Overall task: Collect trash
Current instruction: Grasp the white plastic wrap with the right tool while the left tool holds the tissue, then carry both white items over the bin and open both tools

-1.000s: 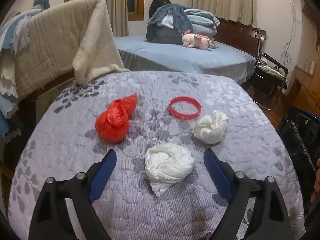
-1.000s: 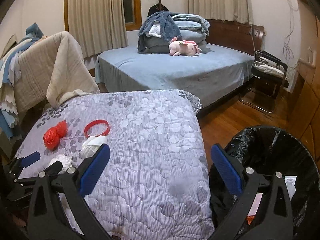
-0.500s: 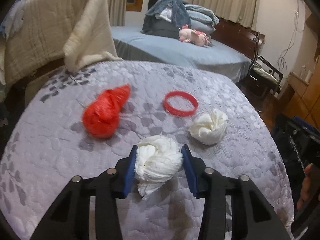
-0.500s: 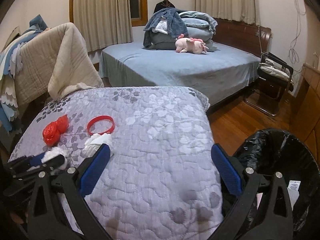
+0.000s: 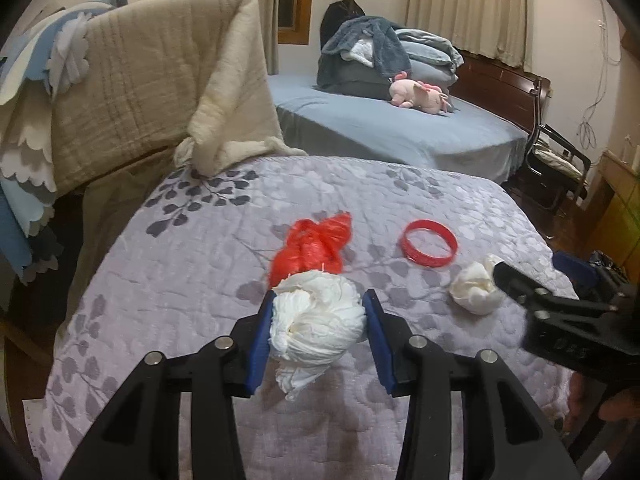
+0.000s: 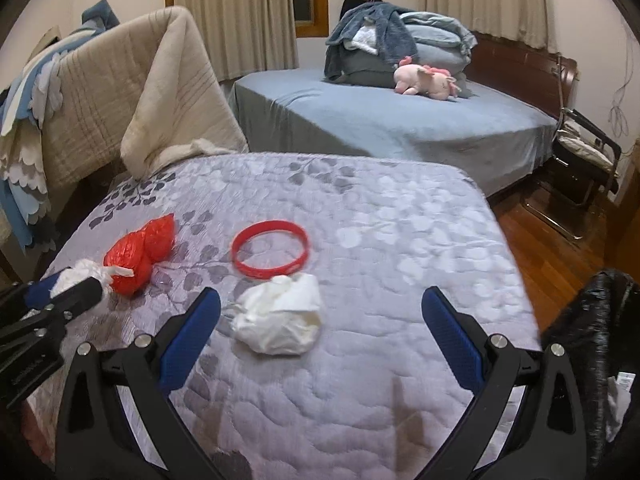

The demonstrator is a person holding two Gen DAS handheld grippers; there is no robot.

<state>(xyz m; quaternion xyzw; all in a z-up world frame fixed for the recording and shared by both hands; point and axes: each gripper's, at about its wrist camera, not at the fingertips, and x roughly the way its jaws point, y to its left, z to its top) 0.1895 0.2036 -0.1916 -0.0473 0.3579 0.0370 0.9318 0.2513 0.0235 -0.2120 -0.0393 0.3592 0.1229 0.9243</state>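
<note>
My left gripper (image 5: 318,320) is shut on a crumpled white paper wad (image 5: 316,324) and holds it just above the quilted table (image 5: 200,280). A red plastic bag (image 5: 312,248) lies right behind it. A red ring (image 5: 429,242) lies farther right. A second white wad (image 5: 476,286) lies at the right, next to my right gripper's fingers (image 5: 520,284). In the right wrist view my right gripper (image 6: 320,336) is open, with the second white wad (image 6: 280,314) between its fingers toward the left one. The red ring (image 6: 271,248) and red bag (image 6: 140,254) lie beyond.
A bin lined with a black bag (image 6: 600,340) stands at the table's right side. A chair draped with beige blankets (image 5: 140,92) stands at the table's far left. A bed (image 6: 400,128) and a folding chair (image 6: 580,160) are beyond.
My left gripper closed on the near white wad and lifted it a little. My right gripper moved left from the bin side to the second white wad.
</note>
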